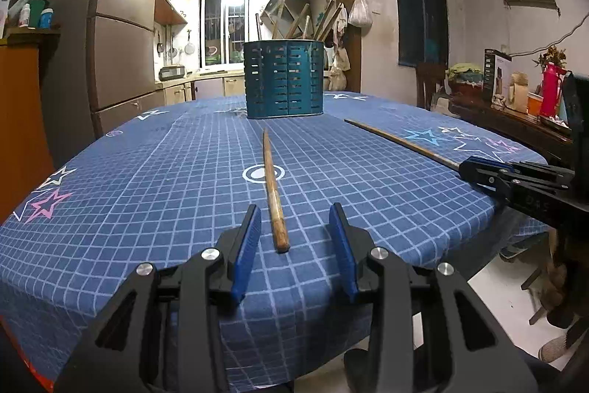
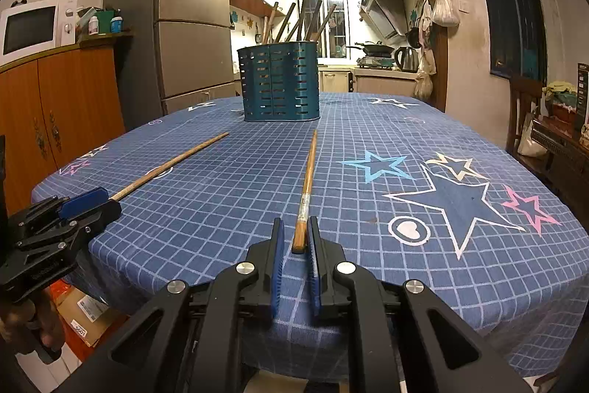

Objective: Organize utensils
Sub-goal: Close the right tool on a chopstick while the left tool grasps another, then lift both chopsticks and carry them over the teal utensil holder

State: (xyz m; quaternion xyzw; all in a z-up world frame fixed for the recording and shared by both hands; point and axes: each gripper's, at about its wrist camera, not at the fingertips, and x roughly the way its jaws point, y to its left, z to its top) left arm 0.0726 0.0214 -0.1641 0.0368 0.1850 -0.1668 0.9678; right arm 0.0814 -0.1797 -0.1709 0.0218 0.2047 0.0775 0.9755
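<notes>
Two wooden chopsticks lie on the blue checked tablecloth. One chopstick [image 1: 272, 188] lies ahead of my left gripper [image 1: 294, 221], which is open with the chopstick's thick end between its blue pads, not touching. The other chopstick [image 2: 307, 185] has its thick end between the pads of my right gripper [image 2: 296, 236], whose jaws stand narrow around it; contact with the pads is unclear. A teal slotted utensil holder [image 1: 284, 79] stands at the table's far side with several handles sticking out; it also shows in the right wrist view [image 2: 279, 81].
The table [image 1: 110, 227] ends just below both grippers. The right gripper shows at the right edge of the left wrist view [image 1: 515, 177]; the left gripper shows at the left of the right wrist view [image 2: 59, 216]. A chair [image 1: 429, 83] and a cluttered sideboard [image 1: 515, 120] stand on the right.
</notes>
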